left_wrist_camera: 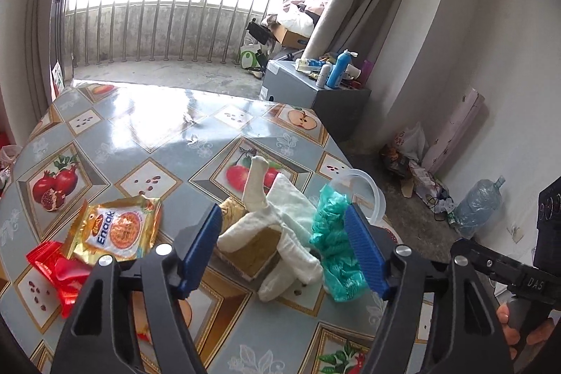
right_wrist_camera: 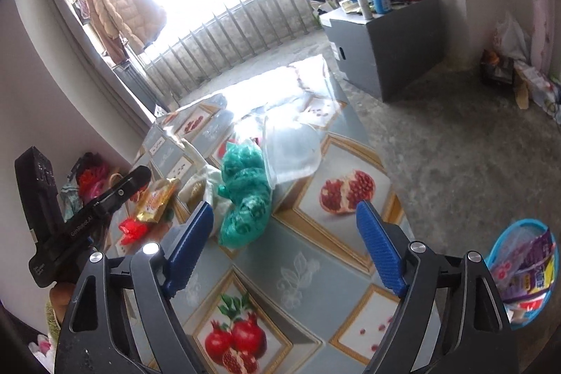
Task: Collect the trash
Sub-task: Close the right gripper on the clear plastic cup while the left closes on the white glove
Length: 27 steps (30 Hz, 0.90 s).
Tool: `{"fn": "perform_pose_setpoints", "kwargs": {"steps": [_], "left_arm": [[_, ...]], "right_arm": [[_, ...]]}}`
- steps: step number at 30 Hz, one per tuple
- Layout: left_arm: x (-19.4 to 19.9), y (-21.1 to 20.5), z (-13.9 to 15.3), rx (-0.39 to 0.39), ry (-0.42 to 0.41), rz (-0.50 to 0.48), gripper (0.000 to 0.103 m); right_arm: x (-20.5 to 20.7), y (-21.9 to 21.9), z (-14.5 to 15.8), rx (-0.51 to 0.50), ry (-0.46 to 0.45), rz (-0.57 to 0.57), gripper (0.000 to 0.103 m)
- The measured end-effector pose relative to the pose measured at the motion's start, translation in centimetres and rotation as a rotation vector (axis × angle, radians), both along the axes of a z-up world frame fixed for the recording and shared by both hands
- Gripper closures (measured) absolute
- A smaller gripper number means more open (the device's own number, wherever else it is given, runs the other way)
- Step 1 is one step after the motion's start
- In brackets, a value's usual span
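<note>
Trash on tabletop (left_wrist_camera: 168, 135): white peel (left_wrist_camera: 280, 219), teal crumpled bag (right_wrist_camera: 245, 198), gold Enaak wrapper (left_wrist_camera: 119, 230), red wrapper (left_wrist_camera: 59, 272) | left gripper (left_wrist_camera: 285, 251) fingers apart, astride peel, pads not pressing | right gripper (right_wrist_camera: 287, 247) fingers apart, nothing between, teal bag just beside left finger | blue bin (right_wrist_camera: 526, 269) on floor beside the tabletop, wrappers inside.

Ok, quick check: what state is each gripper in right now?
Left gripper: open, holding nothing; a white glove lies between its fingers.
Right gripper: open, empty, over the table.
</note>
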<state>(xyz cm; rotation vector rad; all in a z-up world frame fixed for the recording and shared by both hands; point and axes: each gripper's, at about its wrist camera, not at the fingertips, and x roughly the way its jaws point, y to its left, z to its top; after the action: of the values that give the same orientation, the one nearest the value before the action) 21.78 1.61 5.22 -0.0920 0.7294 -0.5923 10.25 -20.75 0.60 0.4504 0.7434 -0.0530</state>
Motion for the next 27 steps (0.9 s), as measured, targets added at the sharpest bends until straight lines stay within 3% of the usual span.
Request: {"fn": "perform_pose_setpoints", "kwargs": {"steps": [8, 11, 13, 15, 17, 23, 27], "left_arm": [[4.3, -2.8, -3.1, 0.089, 0.041, -0.018, 0.045], [5.3, -3.6, -4.1, 0.114, 0.046, -0.016, 0.058], [5.6, -4.0, -4.9, 0.128, 0.057, -0.023, 0.071], [5.8, -4.4, -5.8, 0.143, 0.073, -0.034, 0.086], [5.7, -4.5, -6.6, 0.150, 0.089, -0.040, 0.093], [4.5, -3.2, -7.3, 0.092, 0.123, -0.046, 0.097], [2.4, -2.0, -7.4, 0.069, 0.138, -0.051, 0.098]], "right_arm": [[8.3, -0.9, -1.6, -0.052, 0.059, 0.039, 0.027], [10.8, -0.8, -2.8, -0.079, 0.106, 0.056, 0.028], [12.0, -0.5, -3.9, -0.091, 0.159, 0.082, 0.045], [12.1, -0.5, -4.8, -0.070, 0.204, 0.091, 0.050], [11.3, -0.2, -5.0, -0.061, 0.206, 0.100, 0.051], [9.2, 1.4, -5.5, -0.054, 0.227, 0.148, 0.053], [7.6, 2.3, -6.4, -0.033, 0.256, 0.162, 0.065]]}}
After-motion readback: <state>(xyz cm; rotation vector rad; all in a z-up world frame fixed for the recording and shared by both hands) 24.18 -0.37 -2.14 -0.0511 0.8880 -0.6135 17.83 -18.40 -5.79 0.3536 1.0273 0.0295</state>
